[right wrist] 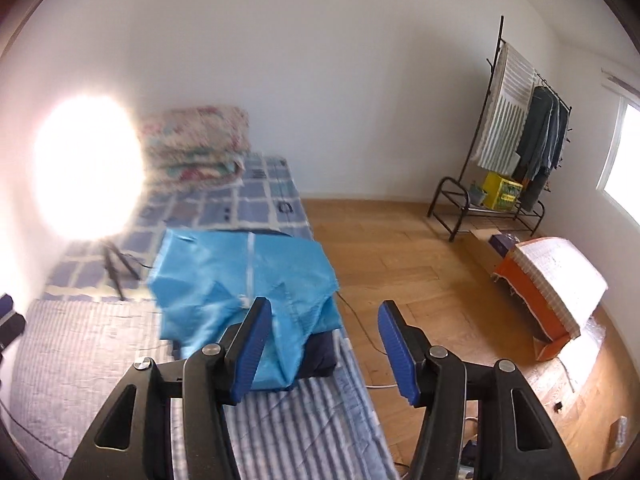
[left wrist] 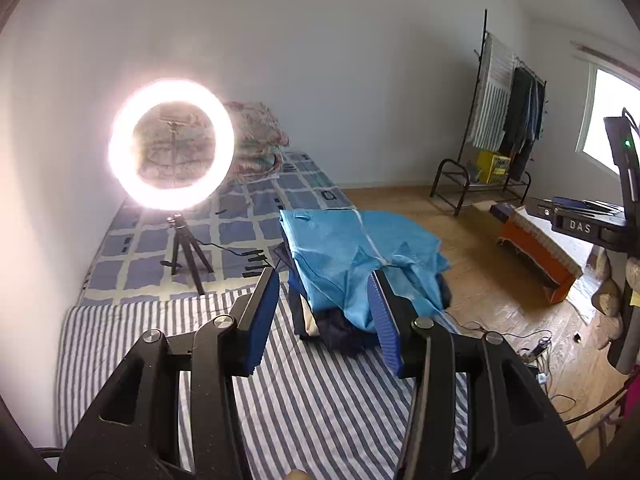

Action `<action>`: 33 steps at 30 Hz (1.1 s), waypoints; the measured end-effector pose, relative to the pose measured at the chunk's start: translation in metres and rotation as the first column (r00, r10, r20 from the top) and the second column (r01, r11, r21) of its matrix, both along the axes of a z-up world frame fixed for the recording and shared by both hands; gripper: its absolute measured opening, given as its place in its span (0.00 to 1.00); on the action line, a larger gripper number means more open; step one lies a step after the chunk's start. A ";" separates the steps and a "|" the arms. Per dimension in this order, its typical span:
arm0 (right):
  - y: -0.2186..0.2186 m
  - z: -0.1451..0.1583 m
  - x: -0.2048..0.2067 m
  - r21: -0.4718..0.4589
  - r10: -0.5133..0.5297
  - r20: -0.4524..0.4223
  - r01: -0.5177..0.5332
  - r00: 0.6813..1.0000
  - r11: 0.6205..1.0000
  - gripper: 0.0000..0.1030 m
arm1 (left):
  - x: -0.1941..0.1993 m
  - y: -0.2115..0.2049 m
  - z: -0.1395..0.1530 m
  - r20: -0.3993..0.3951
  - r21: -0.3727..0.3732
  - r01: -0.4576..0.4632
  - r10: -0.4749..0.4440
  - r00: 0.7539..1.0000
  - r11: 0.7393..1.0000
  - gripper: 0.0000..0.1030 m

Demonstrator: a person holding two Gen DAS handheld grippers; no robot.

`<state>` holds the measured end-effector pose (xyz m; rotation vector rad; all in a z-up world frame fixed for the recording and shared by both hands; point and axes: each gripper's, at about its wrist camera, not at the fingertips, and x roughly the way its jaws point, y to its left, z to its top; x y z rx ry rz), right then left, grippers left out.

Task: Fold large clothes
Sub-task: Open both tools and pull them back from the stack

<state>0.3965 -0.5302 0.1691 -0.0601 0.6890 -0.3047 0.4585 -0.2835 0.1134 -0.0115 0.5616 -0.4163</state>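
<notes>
Both pairs of tongs, left tongs (left wrist: 326,316) and right tongs (right wrist: 326,344), stand apart and hold nothing above the striped bed (left wrist: 320,400). A light blue garment (left wrist: 352,252) lies folded on a pile of darker clothes (left wrist: 344,336) further along the bed, so this fold looks finished. Blur and a ring light's (left wrist: 171,144) glare obscure the pile's contents.

Black left gripper (left wrist: 326,316), right gripper (right wrist: 326,350), ribbed blue jaws, silver screws

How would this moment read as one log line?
left hand-held gripper: open, empty | right hand-held gripper: open, empty | blue garment: folded on pile
</notes>
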 end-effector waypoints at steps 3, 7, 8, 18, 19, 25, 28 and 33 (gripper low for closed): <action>0.018 0.017 -0.031 0.011 0.016 0.017 -0.016 1.000 1.000 0.56 | -0.034 0.012 0.011 0.014 -0.003 0.004 -0.004 1.000 1.000 0.46; 0.039 0.027 -0.064 0.026 0.055 0.046 -0.056 0.997 0.998 0.60 | -0.083 0.029 0.021 0.052 0.008 0.001 -0.001 0.999 1.000 0.52; 0.044 0.027 -0.072 0.029 0.063 0.049 -0.065 0.997 0.997 0.61 | -0.093 0.032 0.022 0.060 0.011 0.000 -0.001 0.998 1.000 0.56; 0.091 0.007 -0.156 0.037 0.137 0.090 -0.141 0.987 0.989 0.71 | -0.183 0.066 0.015 0.140 0.011 -0.020 0.019 0.990 1.000 0.66; 0.093 0.005 -0.163 0.032 0.138 0.096 -0.141 0.986 0.989 0.75 | -0.188 0.068 0.013 0.142 0.008 -0.022 0.020 0.990 1.000 0.66; 0.111 -0.012 -0.195 0.004 0.139 0.126 -0.141 0.982 0.990 0.89 | -0.215 0.077 -0.009 0.144 -0.001 -0.026 0.026 0.989 1.000 0.72; 0.117 -0.027 -0.205 0.001 0.131 0.129 -0.133 0.983 0.991 0.95 | -0.223 0.075 -0.020 0.162 0.022 -0.038 0.034 0.986 0.999 0.73; 0.119 -0.050 -0.216 0.046 0.100 0.145 -0.107 0.984 0.993 1.00 | -0.238 0.065 -0.037 0.179 0.057 -0.021 0.011 0.984 0.998 0.77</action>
